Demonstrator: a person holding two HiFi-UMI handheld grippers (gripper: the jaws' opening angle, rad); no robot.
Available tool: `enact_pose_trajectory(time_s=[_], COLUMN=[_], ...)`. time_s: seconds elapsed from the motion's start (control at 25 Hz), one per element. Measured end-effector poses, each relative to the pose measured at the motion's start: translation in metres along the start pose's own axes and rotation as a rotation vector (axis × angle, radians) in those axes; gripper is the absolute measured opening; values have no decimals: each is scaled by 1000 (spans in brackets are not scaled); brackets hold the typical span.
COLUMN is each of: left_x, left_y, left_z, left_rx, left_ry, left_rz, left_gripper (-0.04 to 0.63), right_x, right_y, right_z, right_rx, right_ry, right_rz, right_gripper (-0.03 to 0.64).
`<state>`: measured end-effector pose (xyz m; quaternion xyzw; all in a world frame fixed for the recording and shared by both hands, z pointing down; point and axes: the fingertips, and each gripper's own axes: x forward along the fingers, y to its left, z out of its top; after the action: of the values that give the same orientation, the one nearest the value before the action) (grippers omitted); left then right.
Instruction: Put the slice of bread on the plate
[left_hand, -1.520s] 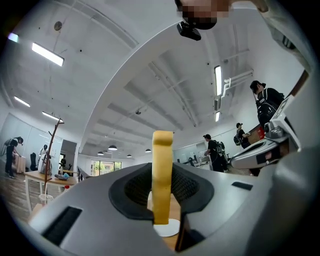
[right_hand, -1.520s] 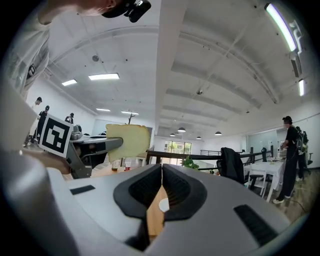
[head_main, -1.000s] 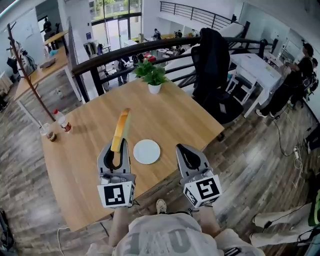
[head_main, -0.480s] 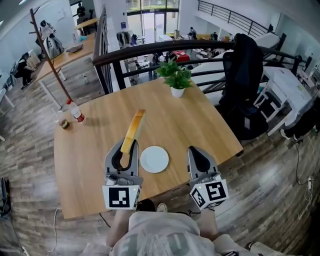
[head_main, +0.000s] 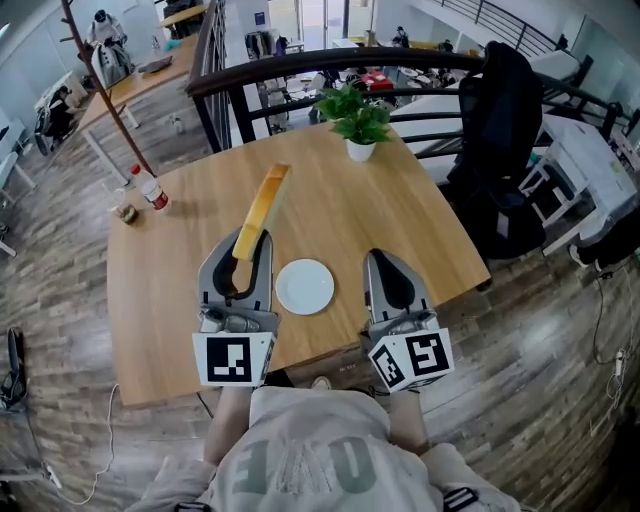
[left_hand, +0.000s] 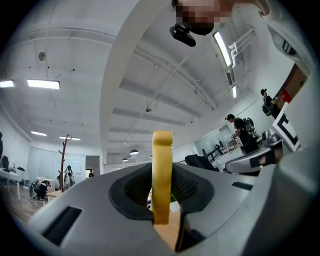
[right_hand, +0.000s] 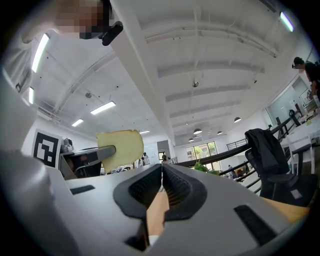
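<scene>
At the far left edge of the light wooden table (head_main: 400, 215) stood a small clear plastic bottle with a red label (head_main: 150, 188), and just beside it a small dark-lidded jar (head_main: 125, 213). Nearer the person, the left gripper (head_main: 238, 250), grey with a square-marker cube at its near end, had its jaws pinching the near end of the thin yellow-crusted slice of bread (head_main: 260, 210). The left gripper view showed the slice standing on edge between the two dark pads, which pressed on both of its faces. The bread stuck out from the jaws toward the far side of the table, to the left of the round white plate (head_main: 305, 286) and not touching it. The plate lay flat near the table's near edge, between the two grippers, with nothing on it. To its right, the right gripper (head_main: 385, 262) was level with the left one, its jaws pressed together with nothing between them; its own view showed the ribbed pads meeting along one line. At the far edge of the table, right of centre, stood a green leafy plant in a small white pot (head_main: 357, 120). Further right, beyond the table, a black jacket (head_main: 500, 110) hung over a chair.
</scene>
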<state>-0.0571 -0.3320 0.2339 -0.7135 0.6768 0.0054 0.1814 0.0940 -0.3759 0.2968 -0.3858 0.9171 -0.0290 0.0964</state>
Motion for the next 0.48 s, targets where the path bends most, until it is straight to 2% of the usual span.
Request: enact_pose_trajectory(time_s=[0.08, 0.24, 0.48], left_x=[-4, -2, 3], left_y=[-2, 10, 28], left_z=[1, 12, -13], left_rx=[-5, -37, -67], left_ry=[15, -65, -16], left_rz=[1, 5, 37], left_gripper=[92, 92, 92], right_x=[-2, 10, 20], right_y=[4, 10, 19], right_z=[0, 3, 0], right_rx=[9, 37, -3], right_ry=[1, -30, -1], right_rz=[17, 47, 55], right_gripper=[20, 20, 20])
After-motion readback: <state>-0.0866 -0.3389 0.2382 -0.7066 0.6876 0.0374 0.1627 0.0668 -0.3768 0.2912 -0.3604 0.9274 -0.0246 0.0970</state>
